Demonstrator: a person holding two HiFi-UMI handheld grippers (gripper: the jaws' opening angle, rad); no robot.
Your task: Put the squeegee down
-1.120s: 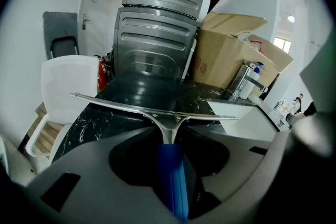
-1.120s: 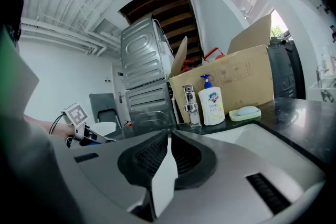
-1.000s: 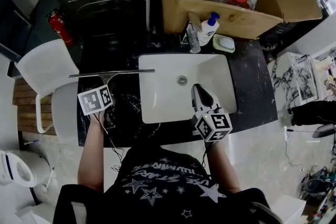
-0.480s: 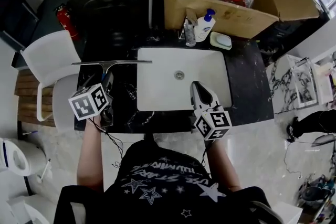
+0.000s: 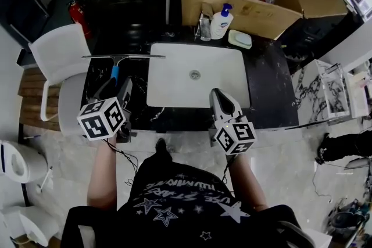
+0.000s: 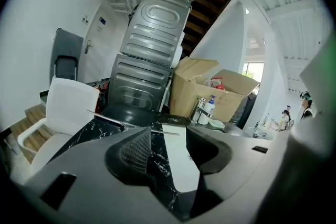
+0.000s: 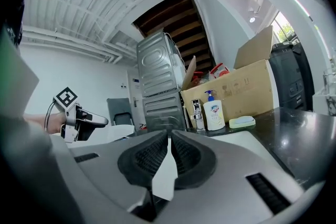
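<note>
The squeegee point(image 5: 123, 57) lies flat on the dark desk point(image 5: 270, 90), at nine o'clock of the sink point(image 5: 174, 84), so the task looks done. At its six o'clock the left tool point(image 5: 120, 89) gapes empty. The right tool point(image 5: 219, 97) is pressed together and idle.

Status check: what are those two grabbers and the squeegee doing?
Left gripper open, empty. Right gripper shut, empty. Squeegee lies on counter at sink's left edge, free of both. No obstruction seen.
</note>
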